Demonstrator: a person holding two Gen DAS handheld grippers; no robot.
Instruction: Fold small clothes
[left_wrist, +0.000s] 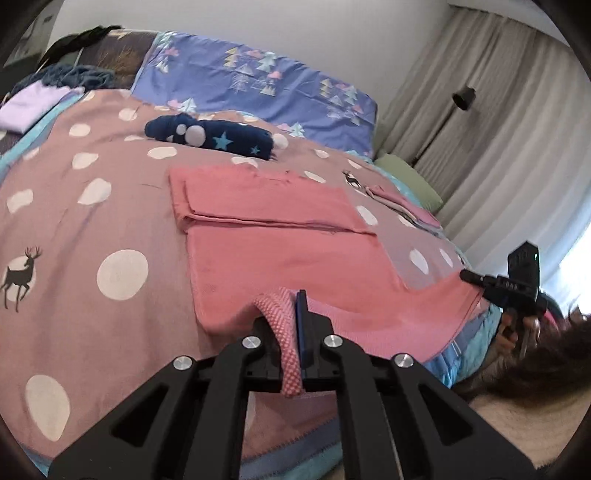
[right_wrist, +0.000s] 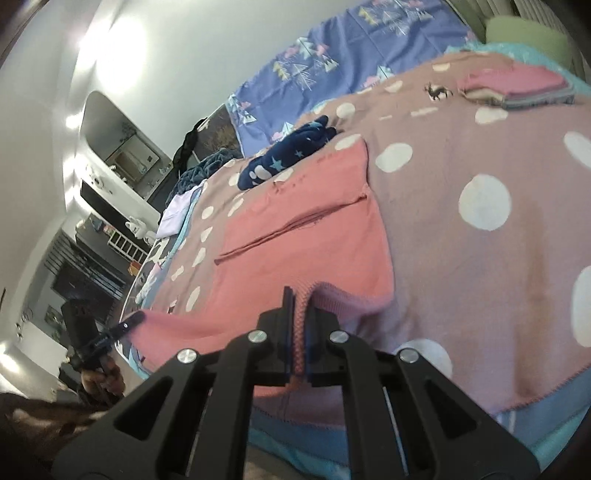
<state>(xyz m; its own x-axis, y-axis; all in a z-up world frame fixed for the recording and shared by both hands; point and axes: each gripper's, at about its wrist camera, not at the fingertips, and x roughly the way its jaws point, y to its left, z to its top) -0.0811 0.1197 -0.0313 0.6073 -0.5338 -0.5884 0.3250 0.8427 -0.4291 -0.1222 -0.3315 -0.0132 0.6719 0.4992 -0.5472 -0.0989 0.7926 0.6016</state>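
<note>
A pink knit garment (left_wrist: 280, 240) lies spread on the spotted bedspread (left_wrist: 74, 206), its far part folded over on itself. My left gripper (left_wrist: 291, 306) is shut on the near hem at its left corner, and the ribbed edge is bunched between the pads. The right gripper (left_wrist: 466, 275) shows at the right in the left wrist view, pinching the other near corner. In the right wrist view the right gripper (right_wrist: 303, 299) is shut on the pink hem, the pink garment (right_wrist: 306, 229) stretches away from it, and the left gripper (right_wrist: 135, 317) holds the far corner. The near hem hangs lifted between both.
A navy garment with stars (left_wrist: 214, 136) lies beyond the pink one. A folded stack (right_wrist: 517, 88) sits at the bed's far right, with a lilac cloth (left_wrist: 29, 103) and blue clothes (left_wrist: 70, 75) at the far left. A purple patterned pillow (left_wrist: 255, 81) lines the wall. Curtains (left_wrist: 498, 129) hang on the right.
</note>
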